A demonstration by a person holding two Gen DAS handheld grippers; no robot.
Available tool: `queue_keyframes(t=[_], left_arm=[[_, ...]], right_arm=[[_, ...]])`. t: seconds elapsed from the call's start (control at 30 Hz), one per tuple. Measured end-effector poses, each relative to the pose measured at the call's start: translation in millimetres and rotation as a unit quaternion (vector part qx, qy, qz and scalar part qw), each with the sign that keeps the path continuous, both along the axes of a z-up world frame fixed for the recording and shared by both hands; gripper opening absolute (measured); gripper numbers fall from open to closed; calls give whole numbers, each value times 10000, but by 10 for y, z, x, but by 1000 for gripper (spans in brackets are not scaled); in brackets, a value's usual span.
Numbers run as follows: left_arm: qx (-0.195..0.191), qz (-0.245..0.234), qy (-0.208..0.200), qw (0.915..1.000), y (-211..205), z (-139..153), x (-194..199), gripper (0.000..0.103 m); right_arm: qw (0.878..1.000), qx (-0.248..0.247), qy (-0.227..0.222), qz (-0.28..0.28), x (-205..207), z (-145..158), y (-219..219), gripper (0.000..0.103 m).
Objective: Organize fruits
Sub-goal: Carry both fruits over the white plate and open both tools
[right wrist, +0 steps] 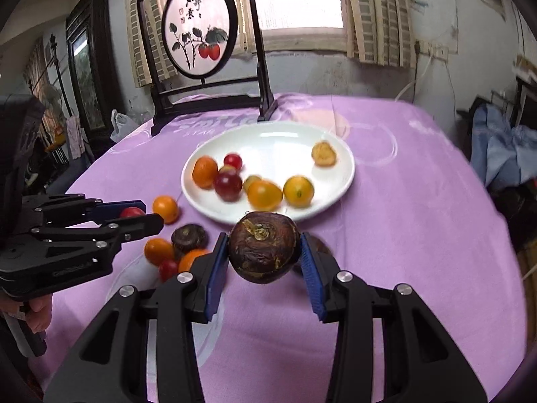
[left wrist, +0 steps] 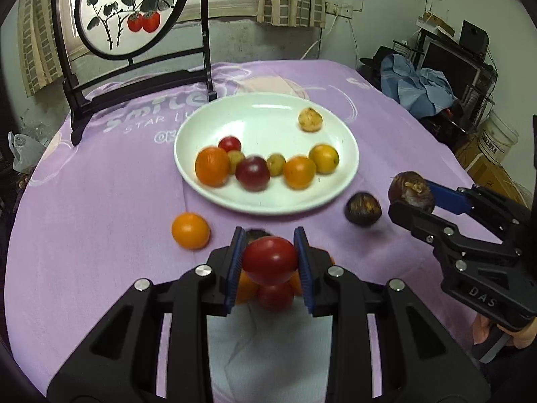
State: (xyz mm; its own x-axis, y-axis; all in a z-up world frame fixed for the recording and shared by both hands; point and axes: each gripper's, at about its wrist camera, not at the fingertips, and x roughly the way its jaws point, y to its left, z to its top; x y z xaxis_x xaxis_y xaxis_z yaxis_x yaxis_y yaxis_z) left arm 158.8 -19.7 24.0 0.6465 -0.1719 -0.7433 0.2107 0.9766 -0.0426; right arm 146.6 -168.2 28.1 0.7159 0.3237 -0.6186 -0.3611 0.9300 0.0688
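A white plate [left wrist: 268, 117] in the middle of the purple table holds several oranges, red fruits and small yellow-green fruits; it also shows in the right wrist view [right wrist: 268, 141]. My left gripper [left wrist: 270, 260] is shut on a red tomato [left wrist: 270, 262], held above loose fruit near the plate's front. My right gripper [right wrist: 263, 253] is shut on a dark brown water chestnut [right wrist: 263, 252], held to the right of the plate [left wrist: 411, 189]. Another chestnut [left wrist: 363, 209] and an orange [left wrist: 190, 230] lie on the cloth.
A black wooden stand with a round painted screen [left wrist: 127, 10] stands behind the plate. Several loose fruits [right wrist: 167, 252] lie on the cloth before the plate. Cluttered shelves and a bucket [left wrist: 496, 137] are off to the right.
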Motion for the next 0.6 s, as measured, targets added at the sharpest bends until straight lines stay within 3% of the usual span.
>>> queue_keyframes(t=[0.17, 0.4, 0.6], left_arm=[[-140, 311, -125, 9993, 5, 107, 414, 30], [-79, 590, 121, 9982, 23, -30, 1030, 30], [-159, 670, 199, 9974, 16, -208, 1295, 31]], right_arm=[[9999, 94, 76, 23, 443, 27, 63, 43], [9985, 1, 495, -248, 1160, -157, 198, 43], [9972, -16, 708, -237, 1354, -330, 235, 45]])
